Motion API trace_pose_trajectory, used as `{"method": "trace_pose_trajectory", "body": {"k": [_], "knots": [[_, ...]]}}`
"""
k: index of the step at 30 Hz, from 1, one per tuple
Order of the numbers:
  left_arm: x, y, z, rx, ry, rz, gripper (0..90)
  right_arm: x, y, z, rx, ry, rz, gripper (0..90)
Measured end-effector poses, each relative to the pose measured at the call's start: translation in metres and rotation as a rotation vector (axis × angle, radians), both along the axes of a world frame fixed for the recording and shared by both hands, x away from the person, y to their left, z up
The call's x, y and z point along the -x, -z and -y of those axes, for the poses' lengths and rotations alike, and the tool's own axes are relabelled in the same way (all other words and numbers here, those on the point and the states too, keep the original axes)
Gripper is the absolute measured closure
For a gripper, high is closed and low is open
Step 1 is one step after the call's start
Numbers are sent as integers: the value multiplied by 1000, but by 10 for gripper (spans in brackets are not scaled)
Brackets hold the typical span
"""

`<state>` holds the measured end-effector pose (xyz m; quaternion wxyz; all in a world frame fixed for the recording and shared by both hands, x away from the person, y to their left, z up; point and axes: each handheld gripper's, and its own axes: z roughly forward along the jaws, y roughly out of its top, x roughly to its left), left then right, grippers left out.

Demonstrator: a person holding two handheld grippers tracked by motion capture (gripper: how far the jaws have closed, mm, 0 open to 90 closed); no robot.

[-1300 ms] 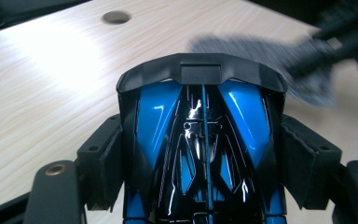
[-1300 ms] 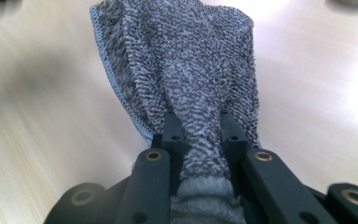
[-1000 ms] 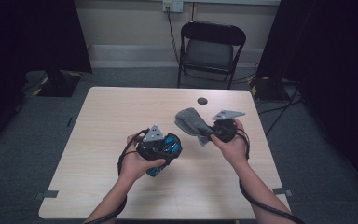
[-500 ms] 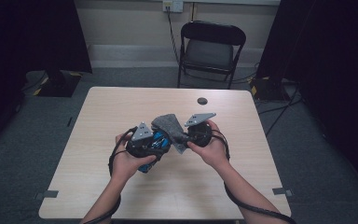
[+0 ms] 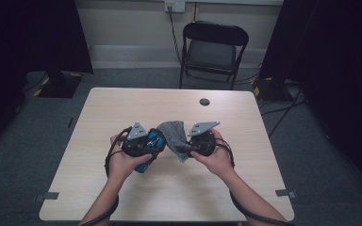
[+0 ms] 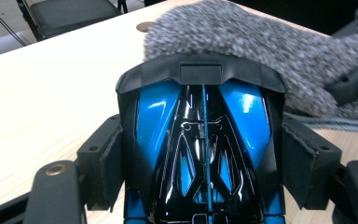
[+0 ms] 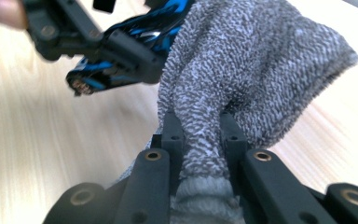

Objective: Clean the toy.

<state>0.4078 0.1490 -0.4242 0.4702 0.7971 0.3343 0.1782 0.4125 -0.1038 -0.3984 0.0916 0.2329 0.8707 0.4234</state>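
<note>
Left gripper (image 5: 156, 141) clamps toy car (image 6: 200, 140); right gripper (image 5: 183, 147) pinches cloth (image 7: 242, 60). Wipe car's 12 o'clock end, keep clamp firm.

In your left gripper view the blue toy car (image 6: 200, 140) runs off the bottom edge, its front tucked behind the grey cloth (image 6: 261, 51); cloth's right side is cut by the frame; in the right gripper view your left gripper (image 7: 98, 42) is blurred, top cropped; in the high view the small dark disc (image 5: 204, 101) on the table (image 5: 99, 122) is too small to ID.
</note>
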Motion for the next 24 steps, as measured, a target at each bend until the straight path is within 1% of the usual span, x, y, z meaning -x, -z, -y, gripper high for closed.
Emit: {"method": "trace_pose_trajectory", "body": {"k": [3,10,14,17,18,21,24], "knots": [[0,0,-1,-11,-3,-1,257,4,3,1,6,-11,4,777],[-2,0,-5,1,-11,-6,257,9,7,4,3,-32,0,777],[-2,1,-5,-4,-19,-3,256,15,10,6,2,-45,1,776],[-3,3,-6,-3,-26,-9,257,19,13,6,8,-54,5,776],[-3,3,-6,0,-29,-11,257,20,14,6,14,-55,7,776],[-4,3,-8,-2,-34,-10,257,23,16,8,11,-58,2,776],[-4,4,-9,-4,-34,-13,257,25,17,9,10,-57,6,776]]}}
